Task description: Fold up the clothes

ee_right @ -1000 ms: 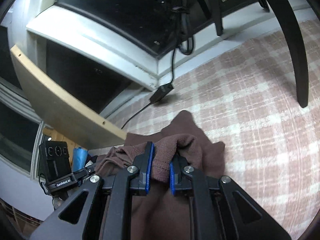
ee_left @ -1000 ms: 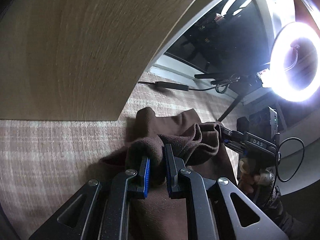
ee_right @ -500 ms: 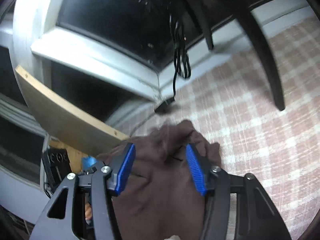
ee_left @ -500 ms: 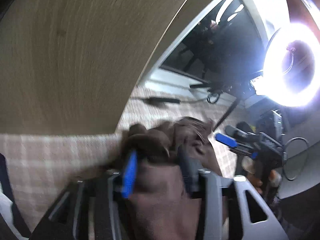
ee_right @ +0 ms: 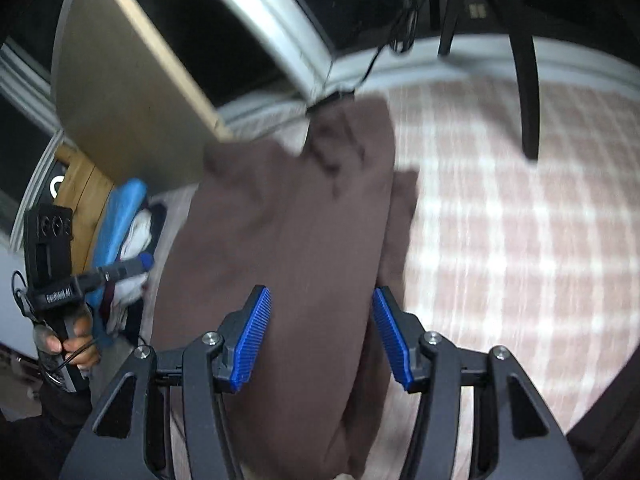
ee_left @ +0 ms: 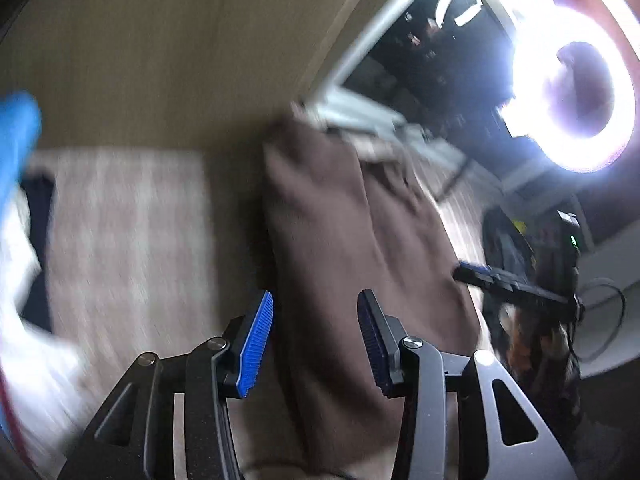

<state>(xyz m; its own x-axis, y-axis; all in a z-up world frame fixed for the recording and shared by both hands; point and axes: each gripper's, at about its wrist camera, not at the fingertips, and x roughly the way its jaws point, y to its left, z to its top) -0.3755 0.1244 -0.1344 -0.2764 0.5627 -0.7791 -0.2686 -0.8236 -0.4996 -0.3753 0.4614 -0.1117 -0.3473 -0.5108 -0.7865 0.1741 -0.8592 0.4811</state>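
A brown garment [ee_left: 352,240] lies folded lengthwise on the checked pink cloth surface [ee_left: 120,232]; it also shows in the right wrist view [ee_right: 296,248]. My left gripper [ee_left: 316,340] is open, its blue pads apart over the near end of the garment. My right gripper [ee_right: 320,336] is open too, its pads apart over the same garment. Neither holds the cloth. The right gripper shows in the left wrist view [ee_left: 512,284], beside the garment. The left gripper shows at the left of the right wrist view [ee_right: 120,270]. Both views are motion-blurred.
A wooden board [ee_left: 160,60] stands behind the garment. A pile of blue and white clothes [ee_right: 128,224] lies at the left. A bright ring light [ee_left: 576,96] is at the right. A black stand leg [ee_right: 526,92] and a cable [ee_right: 384,48] are at the back.
Both grippers were shut on bunched ends of the brown garment a second ago. They have opened and let go, and have drawn back. The garment now lies flat and folded.
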